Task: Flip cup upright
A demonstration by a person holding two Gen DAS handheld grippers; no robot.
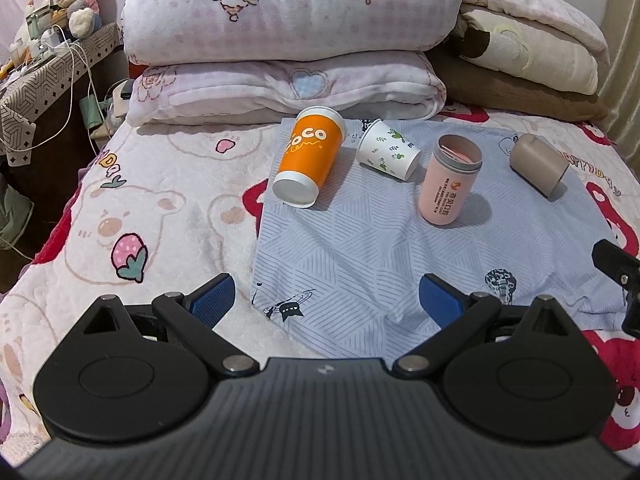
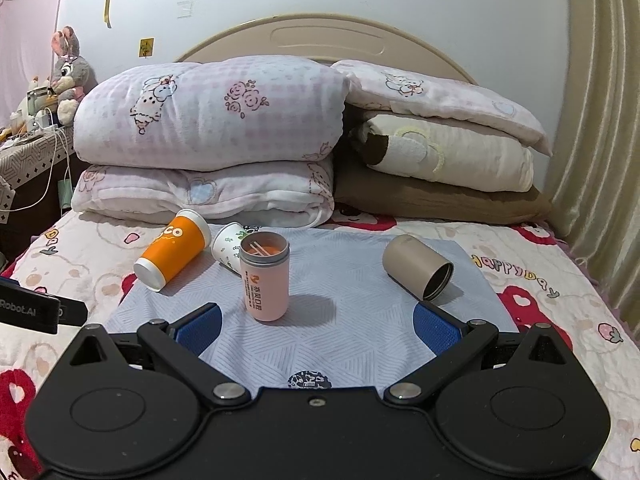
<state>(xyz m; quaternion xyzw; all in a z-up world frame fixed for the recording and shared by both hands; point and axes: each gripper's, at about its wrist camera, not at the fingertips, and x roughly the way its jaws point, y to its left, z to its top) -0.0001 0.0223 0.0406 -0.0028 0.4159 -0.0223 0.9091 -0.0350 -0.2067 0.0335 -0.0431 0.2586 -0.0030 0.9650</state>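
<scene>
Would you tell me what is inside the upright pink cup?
Through the open mouth of the pink cup, thin pale sticks lie against an orange-pink interior. Its wall hides the bottom, so anything lower down cannot be seen.

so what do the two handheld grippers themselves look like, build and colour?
Both match. The left gripper and right gripper each have a ribbed matte-black plastic body, two round black hubs, black linkage bars on silver pivot pins, and blue fingers with textured pads. The left gripper's side, seen from the right wrist camera, carries white "Robot.AI" lettering. No cables or sleeves visible.
</scene>
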